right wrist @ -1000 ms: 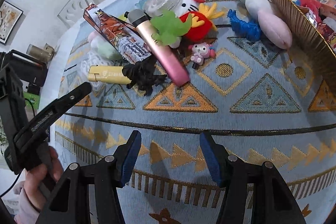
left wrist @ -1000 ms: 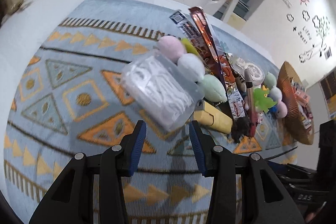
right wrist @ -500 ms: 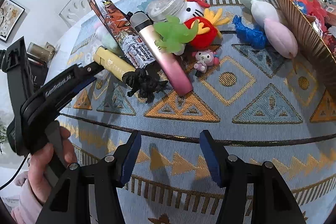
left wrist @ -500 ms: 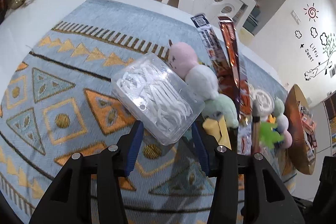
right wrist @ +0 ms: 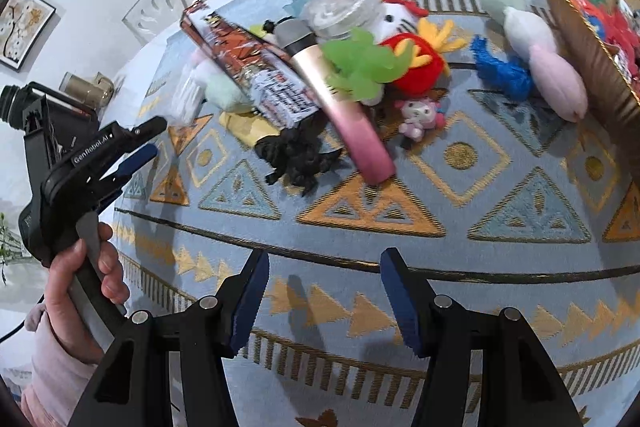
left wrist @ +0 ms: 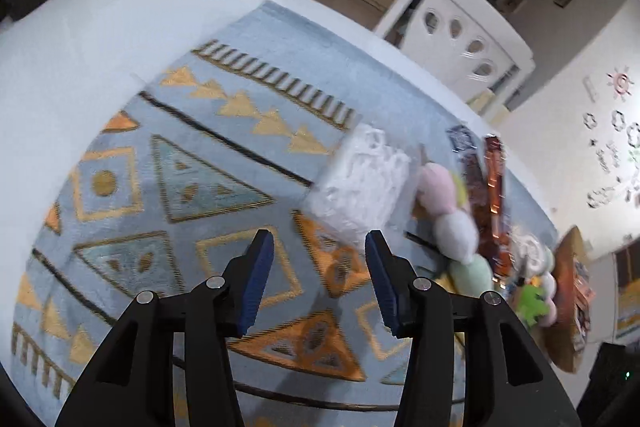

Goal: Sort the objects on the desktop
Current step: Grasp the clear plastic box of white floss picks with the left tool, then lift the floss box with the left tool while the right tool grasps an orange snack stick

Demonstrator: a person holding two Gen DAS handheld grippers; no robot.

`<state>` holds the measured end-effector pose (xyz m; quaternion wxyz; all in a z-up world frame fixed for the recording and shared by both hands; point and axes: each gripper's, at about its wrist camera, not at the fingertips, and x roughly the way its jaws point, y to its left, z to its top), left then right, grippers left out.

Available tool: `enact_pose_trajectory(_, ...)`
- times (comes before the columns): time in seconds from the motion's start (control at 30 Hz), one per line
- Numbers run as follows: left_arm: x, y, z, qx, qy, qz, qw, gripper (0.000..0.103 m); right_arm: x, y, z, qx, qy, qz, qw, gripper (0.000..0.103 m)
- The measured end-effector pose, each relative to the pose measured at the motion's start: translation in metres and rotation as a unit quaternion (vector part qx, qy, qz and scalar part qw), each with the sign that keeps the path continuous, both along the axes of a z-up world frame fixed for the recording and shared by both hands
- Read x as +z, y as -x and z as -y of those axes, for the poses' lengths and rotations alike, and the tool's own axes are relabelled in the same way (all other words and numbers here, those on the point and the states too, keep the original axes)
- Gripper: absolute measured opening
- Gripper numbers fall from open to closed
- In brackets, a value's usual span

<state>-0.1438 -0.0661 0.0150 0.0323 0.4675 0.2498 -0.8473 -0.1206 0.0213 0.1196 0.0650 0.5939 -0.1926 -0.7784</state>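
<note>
My left claw (left wrist: 316, 247) gaped wide, empty, just short of the floss box (left wrist: 362, 187); my right claw (right wrist: 324, 267) hung open over the mat (right wrist: 460, 227).

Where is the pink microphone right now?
In the right wrist view, the pink microphone lies slanted in the middle of the toy pile, between the long printed box and the green toy, above the black toy.

- Left black plastic two-finger gripper (left wrist: 318, 255): 2 blue ribbed pads (left wrist: 256, 285), silver round screws along the linkage arms.
- Right black plastic gripper (right wrist: 324, 293): same blue pads (right wrist: 400, 301) and silver screws.
- Left gripper's side carries white "GenRobot.AI" lettering.
- Bare-skinned left hand (right wrist: 86, 277), pale pink knit sleeve (right wrist: 54, 373).
</note>
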Motion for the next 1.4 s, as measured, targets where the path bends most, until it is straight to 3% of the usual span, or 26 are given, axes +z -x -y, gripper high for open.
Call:
enact_pose_trajectory(0.1,0.003,0.004,-0.013,-0.043,0.010,-0.019,0.9989,0.046,0.000,0.001,0.004,0.007,-0.001,0.001,1.000,0.057)
enact_pose_trajectory(0.23,0.011,0.015,-0.027,-0.089,0.037,-0.033,0.9948,0.061,-0.001,0.004,0.005,0.006,0.001,0.010,1.000,0.057)
enact_pose_trajectory(0.37,0.019,0.030,-0.029,-0.089,0.092,-0.038,0.9910,0.061,-0.003,0.005,0.001,-0.003,0.005,0.011,1.000,0.057)
enact_pose_trajectory(0.5,0.016,0.049,-0.026,-0.105,0.119,-0.023,0.9871,0.061,-0.001,0.006,0.001,-0.001,0.000,0.010,1.000,0.057)
enact_pose_trajectory(0.7,-0.001,0.071,-0.031,-0.169,0.169,0.008,0.9710,0.061,-0.002,0.006,-0.002,-0.002,0.001,0.010,1.000,0.057)
enact_pose_trajectory(0.8,0.004,0.070,-0.029,-0.173,0.193,-0.006,0.9658,0.061,-0.002,0.006,-0.001,0.001,-0.001,0.010,1.000,0.057)
enact_pose_trajectory(1.13,0.018,0.078,-0.011,-0.212,0.155,-0.026,0.9647,0.061,-0.003,0.010,-0.004,0.002,0.001,0.005,1.000,0.057)
enact_pose_trajectory(1.4,0.022,0.108,-0.021,-0.275,0.164,-0.022,0.9472,0.061,-0.003,0.014,-0.002,0.005,-0.001,0.006,1.000,0.057)
